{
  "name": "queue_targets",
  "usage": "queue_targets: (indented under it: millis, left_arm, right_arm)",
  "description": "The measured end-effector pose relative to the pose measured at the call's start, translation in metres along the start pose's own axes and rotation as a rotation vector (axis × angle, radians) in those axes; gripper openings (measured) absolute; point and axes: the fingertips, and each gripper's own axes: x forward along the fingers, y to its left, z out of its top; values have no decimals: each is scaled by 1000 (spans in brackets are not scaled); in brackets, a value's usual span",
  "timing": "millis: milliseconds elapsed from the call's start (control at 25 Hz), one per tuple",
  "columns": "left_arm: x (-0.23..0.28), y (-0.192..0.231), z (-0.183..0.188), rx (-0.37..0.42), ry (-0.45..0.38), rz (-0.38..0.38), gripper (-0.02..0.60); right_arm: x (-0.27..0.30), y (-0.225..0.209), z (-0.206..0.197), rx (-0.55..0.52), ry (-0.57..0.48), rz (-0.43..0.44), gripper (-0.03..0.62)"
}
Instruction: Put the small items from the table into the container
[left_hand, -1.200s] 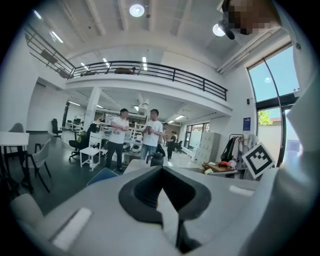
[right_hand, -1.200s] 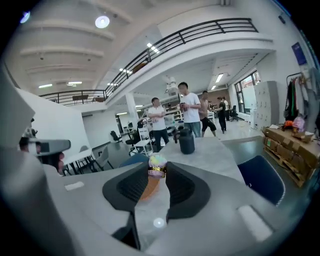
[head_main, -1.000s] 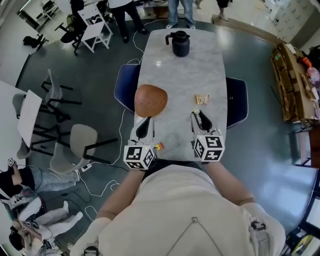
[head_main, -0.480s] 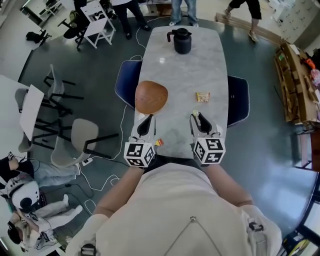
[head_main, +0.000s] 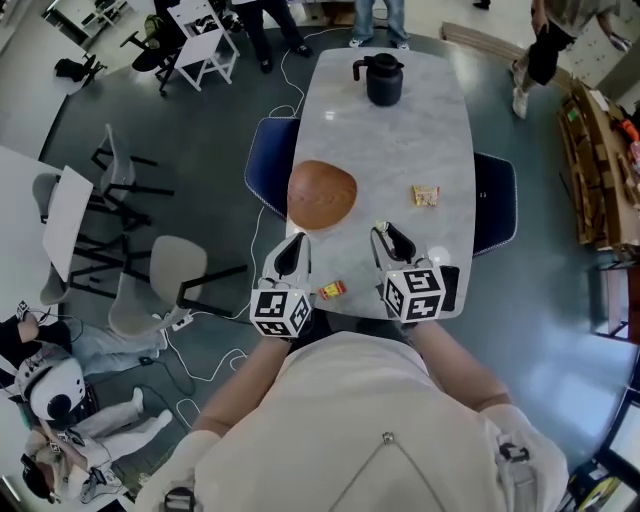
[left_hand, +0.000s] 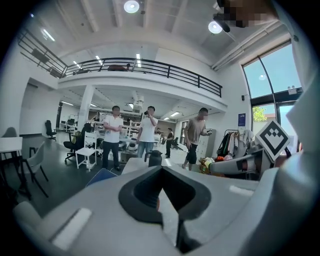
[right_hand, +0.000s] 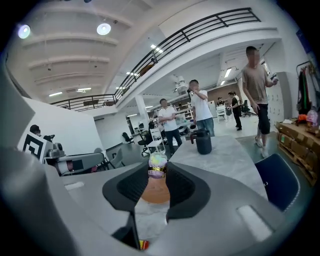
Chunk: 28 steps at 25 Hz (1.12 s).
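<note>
Okay, so your right gripper (head_main: 383, 233) has its jaws closed on a small shiny wrapped candy (right_hand: 157, 161), pinched right at the tips. It's only a tip pinch as far as I can see, so don't relax the squeeze on the way over. Your left gripper (head_main: 293, 245) has its jaw tips together with nothing between them, and it sits at the lower left of the table (head_main: 400, 130).

The brown container (head_main: 322, 193) is up and to the left of the candy in the head view, near but not under it. In the right gripper view it already shows through the gap behind the jaws, so you're lined up pretty well.

The step I'd say you're on is dropping that candy in. Slide it up-left until it hangs over the middle of the container, not just the near rim. Dip the tips low before you let go, since a light wrapped thing like that will probably bounce or skate on a hard surface. From above I can't tell how deep the container is, so go for the centre.

The left gripper is just below the container's lower edge, so steer clear of it as you cross.

Two more bits are waiting: a small snack packet (head_main: 426, 196) at the right side of the table, and a red-and-yellow piece (head_main: 332, 290) near the bottom edge, between your two grippers. That one's close to falling-off territory, so watch it.
</note>
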Motion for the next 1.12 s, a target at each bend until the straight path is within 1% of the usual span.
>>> queue_targets:
  millis: [160, 360, 480, 560, 680, 760, 880, 920, 1000, 1120]
  left_arm:
    - [13, 33, -11, -1, 33, -52, 6]
    - [33, 92, -16, -8, 68, -110, 6]
    - [41, 133, -27, -28, 105, -135, 6]
    - [44, 161, -40, -41, 138, -137, 6]
    - [45, 200, -64, -61, 193, -113, 6]
    - [43, 223, -79, -83, 220, -85, 8]
    - [35, 252, -95, -104, 242, -43, 6]
    - [31, 261, -100, -109, 249, -30, 8]
    - [24, 276, -106, -113, 264, -6, 6]
    - [19, 295, -112, -121, 273, 27, 6]
  right_arm:
    - [48, 21, -10, -8, 45, -10, 137]
    - [124, 43, -39, 22, 112, -52, 137]
    - [172, 52, -60, 17, 184, -82, 137]
    - [206, 51, -77, 6, 236, -104, 137]
    - [258, 40, -107, -30, 330, -118, 137]
    - [292, 29, -131, -69, 413, -119, 137]
    - [333, 11, -169, -175, 560, -135, 138]
    - [341, 6, -182, -207, 610, -140, 138]
    - [351, 1, -204, -236, 699, -139, 138]
    - [359, -5, -228, -266, 789, -145, 140]
